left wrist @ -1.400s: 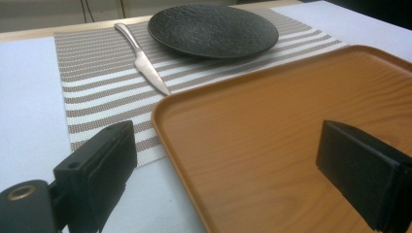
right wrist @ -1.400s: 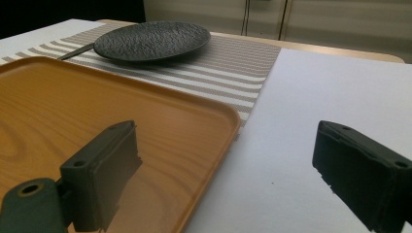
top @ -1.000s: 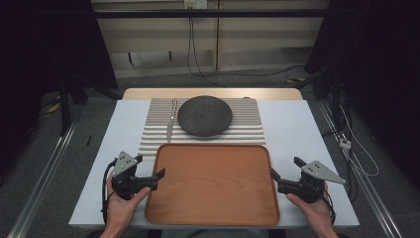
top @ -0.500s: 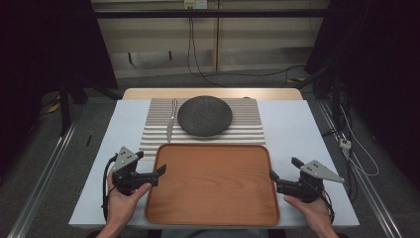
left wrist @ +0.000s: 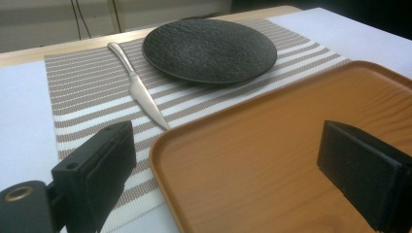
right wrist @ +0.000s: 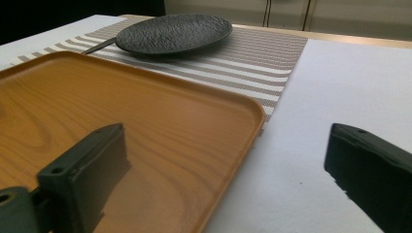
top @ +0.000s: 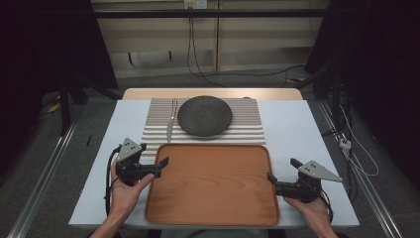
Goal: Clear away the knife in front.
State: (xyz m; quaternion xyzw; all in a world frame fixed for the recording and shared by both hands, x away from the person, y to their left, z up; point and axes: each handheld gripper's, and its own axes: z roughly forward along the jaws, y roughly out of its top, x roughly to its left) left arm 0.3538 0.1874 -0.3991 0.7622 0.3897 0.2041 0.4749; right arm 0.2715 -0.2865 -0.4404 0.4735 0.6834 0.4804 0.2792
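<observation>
An empty brown wooden tray (top: pixel 213 186) lies at the near middle of the table. My left gripper (top: pixel 154 153) is open at the tray's left edge. In the left gripper view the tray (left wrist: pixel 272 131) has its rounded corner between the two jaws of the left gripper (left wrist: pixel 233 177). My right gripper (top: pixel 281 169) is open at the tray's right edge. In the right gripper view the rim of the tray (right wrist: pixel 145 111) runs between the jaws of the right gripper (right wrist: pixel 228 172). Neither gripper holds anything.
Behind the tray lies a striped placemat (top: pixel 247 119) with a dark round plate (top: pixel 204 116) on it. A silver knife (top: pixel 171 119) rests left of the plate. White table surface (top: pixel 307 129) extends on both sides. Cables trail on the floor beyond the table.
The left gripper has shifted a little forward and toward the tray's left rim. The right gripper has edged slightly toward the right rim. The tray, plate and knife have not moved.
</observation>
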